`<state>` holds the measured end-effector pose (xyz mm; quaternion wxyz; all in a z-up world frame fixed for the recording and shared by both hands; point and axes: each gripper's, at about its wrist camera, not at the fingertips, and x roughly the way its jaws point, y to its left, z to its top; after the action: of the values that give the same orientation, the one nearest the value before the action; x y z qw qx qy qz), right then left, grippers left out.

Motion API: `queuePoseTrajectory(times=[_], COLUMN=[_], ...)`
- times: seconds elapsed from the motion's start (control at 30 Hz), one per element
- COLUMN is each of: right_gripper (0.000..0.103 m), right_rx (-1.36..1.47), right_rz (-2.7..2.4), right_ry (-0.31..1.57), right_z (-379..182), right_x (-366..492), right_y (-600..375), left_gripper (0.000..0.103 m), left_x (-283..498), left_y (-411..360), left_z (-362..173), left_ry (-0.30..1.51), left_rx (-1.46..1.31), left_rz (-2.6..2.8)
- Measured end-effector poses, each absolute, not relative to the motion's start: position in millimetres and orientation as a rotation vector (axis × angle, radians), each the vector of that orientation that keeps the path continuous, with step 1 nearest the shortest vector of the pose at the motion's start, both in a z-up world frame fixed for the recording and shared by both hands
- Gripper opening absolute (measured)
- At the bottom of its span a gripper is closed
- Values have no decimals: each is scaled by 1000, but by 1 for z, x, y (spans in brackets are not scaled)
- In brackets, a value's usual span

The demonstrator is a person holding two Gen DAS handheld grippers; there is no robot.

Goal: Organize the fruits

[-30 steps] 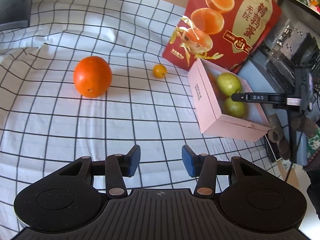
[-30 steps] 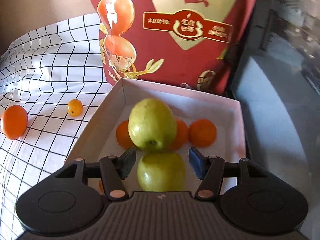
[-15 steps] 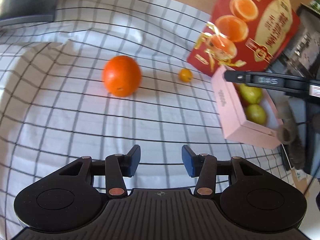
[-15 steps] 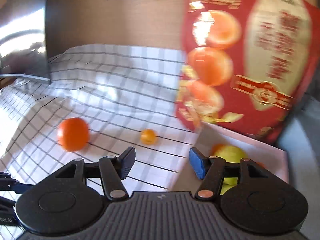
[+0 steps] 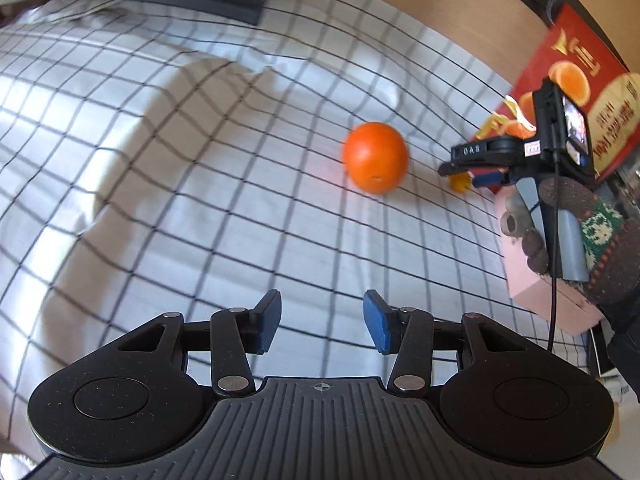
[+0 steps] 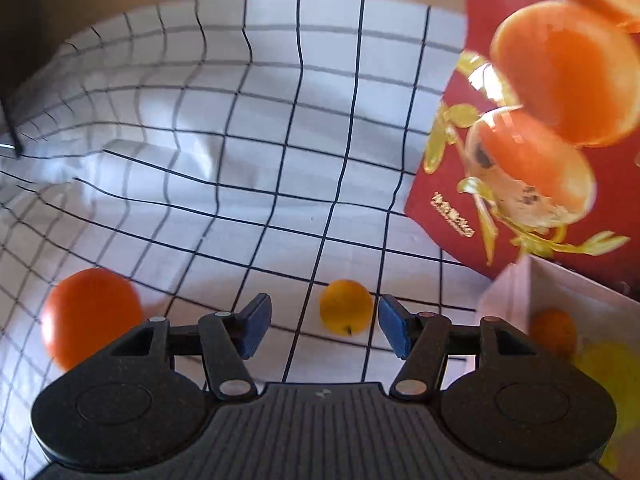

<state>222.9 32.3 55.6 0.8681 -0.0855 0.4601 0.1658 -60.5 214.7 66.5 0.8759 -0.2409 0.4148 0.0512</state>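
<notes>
Pink box (image 6: 516,284) at desk's right edge already holds fruit, incl. small orange (image 6: 554,330). Left on checked cloth (image 6: 280,120): big orange (image 5: 376,157), kumquat (image 6: 346,307). Right claw (image 6: 320,330) open, empty, kumquat just ahead. Left claw (image 5: 322,322) open, empty.

A large round orange (image 5: 376,157) lay on the checked cloth, a small yellow-orange kumquat (image 6: 346,306) near it, the pale pink cardboard box (image 6: 508,292) beside them.
</notes>
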Motion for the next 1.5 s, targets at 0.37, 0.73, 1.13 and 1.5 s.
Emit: queuePoseTrajectory(times=[0.37, 0.73, 1.13, 1.5], right_gripper=[32, 32, 32, 70], right_rx=[-173, -58, -128, -100], right_rz=[351, 535, 622, 665], right_ry=[1036, 1020, 1032, 876], right_z=[46, 77, 51, 92], right_x=[230, 133, 64, 67], right_y=[28, 11, 28, 46], left_gripper=[50, 50, 50, 50], left_x=[-57, -37, -37, -47], left_y=[217, 198, 206, 226], left_z=[64, 59, 54, 54], left_ry=[870, 898, 910, 897], left_rx=[-507, -466, -484, -516], left_rz=[74, -19, 1, 56])
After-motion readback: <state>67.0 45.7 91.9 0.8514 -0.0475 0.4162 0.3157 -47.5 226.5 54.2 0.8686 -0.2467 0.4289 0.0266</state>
